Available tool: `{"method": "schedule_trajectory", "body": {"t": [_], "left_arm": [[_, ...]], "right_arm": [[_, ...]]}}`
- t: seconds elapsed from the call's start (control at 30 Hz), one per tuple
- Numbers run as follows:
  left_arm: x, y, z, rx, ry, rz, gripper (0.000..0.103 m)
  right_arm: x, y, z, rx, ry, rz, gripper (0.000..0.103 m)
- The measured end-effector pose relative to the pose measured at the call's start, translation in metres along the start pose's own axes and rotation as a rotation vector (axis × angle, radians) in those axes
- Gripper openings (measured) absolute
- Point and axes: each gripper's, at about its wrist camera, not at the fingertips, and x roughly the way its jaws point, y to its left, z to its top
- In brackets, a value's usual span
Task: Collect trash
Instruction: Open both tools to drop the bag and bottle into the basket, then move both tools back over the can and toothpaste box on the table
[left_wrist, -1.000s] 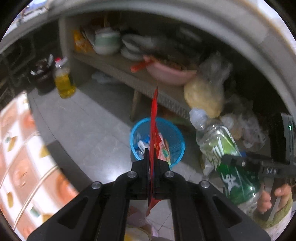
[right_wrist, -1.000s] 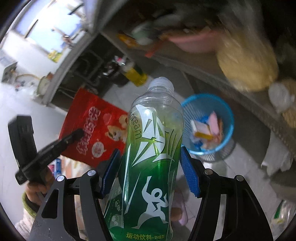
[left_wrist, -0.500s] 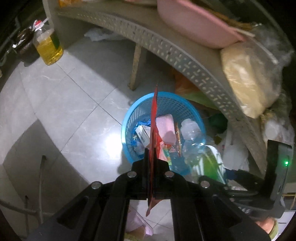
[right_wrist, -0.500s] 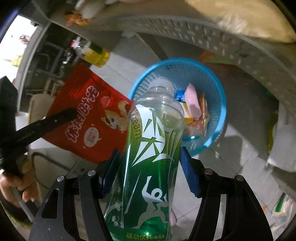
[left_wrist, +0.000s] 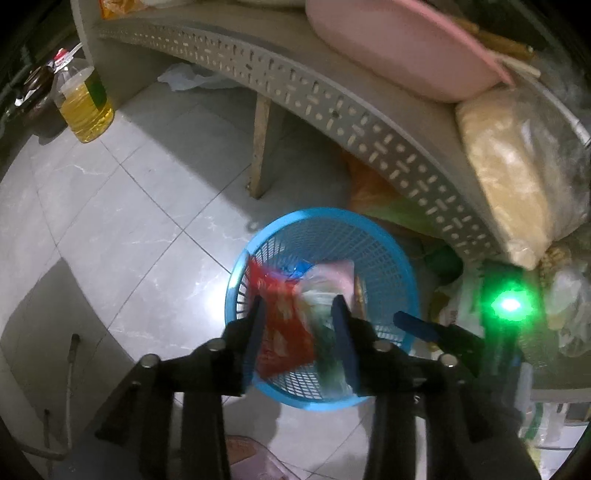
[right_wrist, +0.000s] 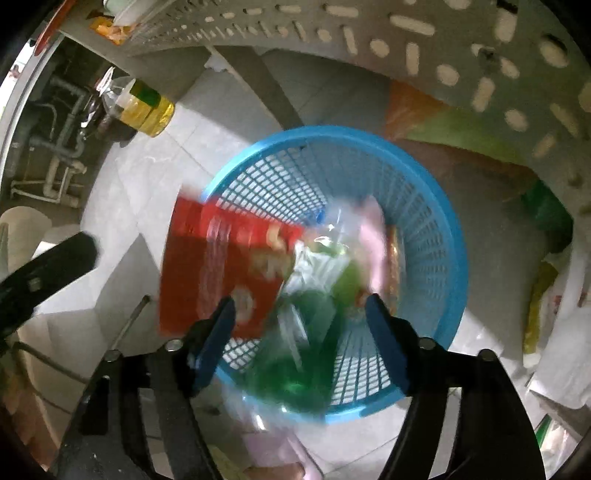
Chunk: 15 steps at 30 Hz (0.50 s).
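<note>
Dropping: both my jaws stand apart over the blue basket (right_wrist: 448, 236), so I judge this the release step of collecting trash.
Left gripper (left_wrist: 299, 317): jaws spread wide, clamped on nothing; the red snack bag (left_wrist: 280, 325) shows blurred between them and beyond, over the basket's left inner wall.
Right gripper (right_wrist: 299, 321): jaws likewise spread; the green bottle (right_wrist: 306, 350) is smeared between them, its clear neck toward the basket's middle, touching neither pad as far as I can tell.
Why held here: I hang above the basket's near rim, so loosed things should land inside rather than on the floor (left_wrist: 122, 229).
Risk: in the right view the red bag's left edge overlaps the rim, so it may catch there; blur hides whether it clears.
Basket: on the tiled floor, just before the perforated grey shelf (left_wrist: 332, 110), pink packet and wrappers already inside.
Farther: oil bottle (left_wrist: 83, 105) stands well apart at the floor's far left.
</note>
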Motion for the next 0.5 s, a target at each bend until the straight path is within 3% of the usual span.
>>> {"method": "schedule_trajectory", "body": {"t": [0.23, 0.5], "left_arm": [[-0.066, -0.007, -0.005, -0.011, -0.046, -0.052, 0.049], [-0.172, -0.019, -0.057, 0.069, -0.137, -0.11, 0.062]], "right_arm": [[-0.024, -0.018, -0.033, 0.009, -0.044, 0.012, 0.071], [-0.064, -0.01, -0.098, -0.011, -0.09, 0.037, 0.071]]}}
